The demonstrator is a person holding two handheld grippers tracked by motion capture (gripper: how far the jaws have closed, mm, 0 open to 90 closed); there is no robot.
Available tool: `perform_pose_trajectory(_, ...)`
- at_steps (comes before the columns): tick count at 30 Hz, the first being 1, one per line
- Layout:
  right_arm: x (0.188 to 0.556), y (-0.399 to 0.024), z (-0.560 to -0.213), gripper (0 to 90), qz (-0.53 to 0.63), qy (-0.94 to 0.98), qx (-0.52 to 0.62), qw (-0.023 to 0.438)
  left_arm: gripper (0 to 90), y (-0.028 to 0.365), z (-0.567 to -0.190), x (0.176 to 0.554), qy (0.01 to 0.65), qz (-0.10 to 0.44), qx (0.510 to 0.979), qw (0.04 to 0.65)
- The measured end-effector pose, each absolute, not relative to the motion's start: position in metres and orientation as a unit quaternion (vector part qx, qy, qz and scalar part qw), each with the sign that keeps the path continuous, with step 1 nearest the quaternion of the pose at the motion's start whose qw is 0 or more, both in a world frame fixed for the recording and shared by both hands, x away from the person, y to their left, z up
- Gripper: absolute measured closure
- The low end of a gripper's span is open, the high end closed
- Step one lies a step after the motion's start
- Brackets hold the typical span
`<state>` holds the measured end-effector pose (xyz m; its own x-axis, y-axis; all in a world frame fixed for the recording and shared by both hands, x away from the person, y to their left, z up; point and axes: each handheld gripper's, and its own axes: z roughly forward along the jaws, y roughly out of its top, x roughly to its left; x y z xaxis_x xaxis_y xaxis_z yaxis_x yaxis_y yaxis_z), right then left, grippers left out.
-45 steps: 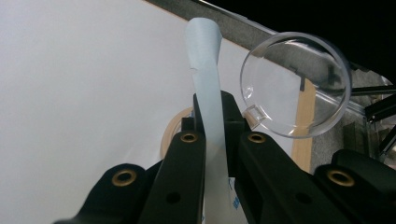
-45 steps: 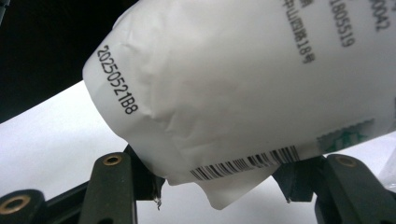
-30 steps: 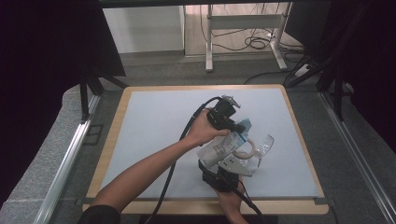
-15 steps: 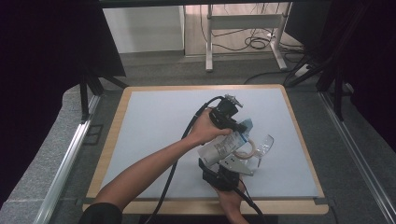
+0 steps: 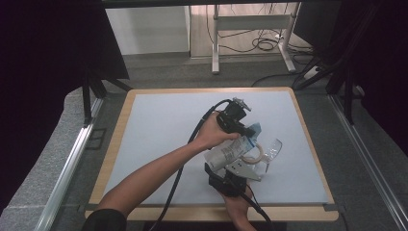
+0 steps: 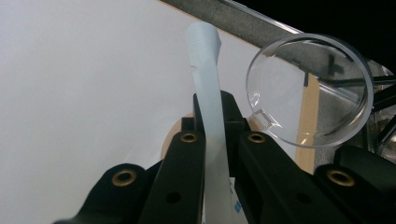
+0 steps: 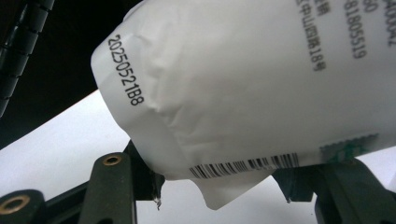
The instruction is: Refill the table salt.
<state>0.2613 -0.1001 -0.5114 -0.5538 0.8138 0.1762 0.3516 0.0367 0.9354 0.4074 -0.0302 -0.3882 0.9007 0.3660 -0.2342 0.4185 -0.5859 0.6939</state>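
A white printed packet (image 5: 225,154) hangs tilted over the table's right half. My left gripper (image 5: 246,133) grips it from above, and in the left gripper view my left gripper (image 6: 214,100) is shut on the packet's thin flat edge (image 6: 205,60). Just right of it, a clear round cup (image 5: 273,148) is held tilted. Its open rim (image 6: 322,74) faces the packet. My right gripper (image 5: 257,161) comes up from the near edge, shut on the cup. In the right gripper view, my right gripper (image 7: 222,186) has its jaws apart with clear glints at both pads. The packet's barcoded end (image 7: 261,84) hangs over them.
A pale blue-grey mat (image 5: 159,125) covers the wooden board (image 5: 122,130). Metal rails (image 5: 67,168) run down both sides. Beyond the far edge are a table frame (image 5: 250,36) and cables (image 5: 264,45) on the floor. My left forearm (image 5: 149,178) crosses the near left part of the mat.
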Motion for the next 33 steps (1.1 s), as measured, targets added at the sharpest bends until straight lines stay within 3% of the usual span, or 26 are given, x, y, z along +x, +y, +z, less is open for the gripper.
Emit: perform_pose_trajectory(33,0.2615,-0.0987,-0.5085,44.2,0.559,0.674,0.439,0.201,90.0,-0.0354,-0.3866,0.4092,0.214,-0.032,0.897,0.386)
